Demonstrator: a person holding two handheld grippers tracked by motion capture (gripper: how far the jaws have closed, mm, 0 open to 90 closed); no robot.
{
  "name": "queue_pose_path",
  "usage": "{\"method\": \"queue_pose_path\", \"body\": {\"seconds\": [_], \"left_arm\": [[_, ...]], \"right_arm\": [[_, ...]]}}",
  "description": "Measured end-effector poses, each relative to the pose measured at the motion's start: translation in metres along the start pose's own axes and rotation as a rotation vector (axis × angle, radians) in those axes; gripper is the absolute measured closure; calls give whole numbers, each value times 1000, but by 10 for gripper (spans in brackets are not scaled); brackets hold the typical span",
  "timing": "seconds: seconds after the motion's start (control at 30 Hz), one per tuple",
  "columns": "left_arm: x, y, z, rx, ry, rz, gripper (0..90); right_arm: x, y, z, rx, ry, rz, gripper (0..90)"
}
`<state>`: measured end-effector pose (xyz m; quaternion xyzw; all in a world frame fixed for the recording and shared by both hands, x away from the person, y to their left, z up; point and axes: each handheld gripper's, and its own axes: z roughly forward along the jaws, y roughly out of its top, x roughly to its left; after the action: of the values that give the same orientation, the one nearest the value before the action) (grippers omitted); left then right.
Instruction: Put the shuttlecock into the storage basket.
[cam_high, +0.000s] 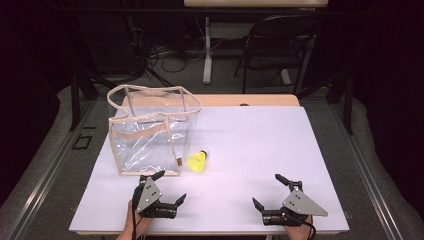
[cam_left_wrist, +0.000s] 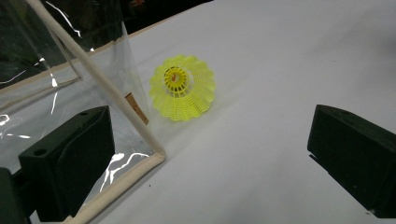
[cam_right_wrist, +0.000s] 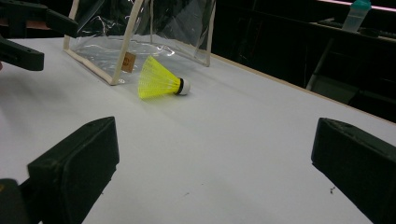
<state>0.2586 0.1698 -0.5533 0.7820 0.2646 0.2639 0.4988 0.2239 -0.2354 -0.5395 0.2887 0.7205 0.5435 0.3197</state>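
Note:
A yellow plastic shuttlecock (cam_high: 198, 161) (cam_left_wrist: 183, 88) (cam_right_wrist: 160, 81) lies on its side on the white table (cam_high: 260, 150), just right of a clear tote bag (cam_high: 150, 135) (cam_left_wrist: 56, 93) (cam_right_wrist: 140, 32) with beige trim. My left gripper (cam_high: 170, 187) (cam_left_wrist: 210, 158) is open near the table's front edge, below the bag's front corner, with the shuttlecock's skirt facing it. My right gripper (cam_high: 266, 191) (cam_right_wrist: 210, 163) is open at the front right, nothing between its jaws. The shuttlecock's white cork points away from the bag.
The bag stands upright at the back left of the table, handles up. Beyond the table stand a dark chair (cam_high: 280, 45) and a table leg (cam_high: 207, 50) amid floor cables. A bottle (cam_right_wrist: 356, 14) sits on a far surface.

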Motion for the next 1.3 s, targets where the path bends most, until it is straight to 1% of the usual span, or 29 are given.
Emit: {"method": "queue_pose_path", "body": {"seconds": [0.13, 0.23, 0.3, 0.33, 0.4, 0.6, 0.77, 0.87, 1.07, 1.13, 1.3], "left_arm": [[-1, 3, 5, 5, 2, 5, 12], [-2, 5, 9, 15, 11, 7, 11], [-3, 6, 12, 25, 27, 4, 10], [-3, 7, 14, 30, 28, -2, 4], [-4, 8, 17, 46, 37, -1, 4], [-6, 12, 25, 74, 38, 6, 0], [-10, 15, 32, 79, 41, 17, 0], [-11, 17, 36, 90, 42, 20, 4], [-12, 21, 43, 100, 42, 17, 23], [-13, 22, 46, 106, 45, 22, 29], [-16, 25, 53, 122, 39, 25, 65]], "right_arm": [[0, 0, 0, -1, 3, 2, 4], [-1, -1, 0, 0, 2, 0, 4], [-1, -1, 0, 0, 3, 1, 4], [-1, -1, 0, 0, 3, 1, 4], [-1, -1, 0, 2, 4, 1, 4], [-1, -1, 0, 3, 4, 1, 4], [-1, -1, 0, 2, 7, 1, 4], [-1, -1, 0, 2, 7, 1, 4], [-1, -1, 0, 2, 9, 2, 4], [-1, -1, 0, 3, 11, 2, 4], [-1, -1, 0, 4, 12, 2, 4]]}}
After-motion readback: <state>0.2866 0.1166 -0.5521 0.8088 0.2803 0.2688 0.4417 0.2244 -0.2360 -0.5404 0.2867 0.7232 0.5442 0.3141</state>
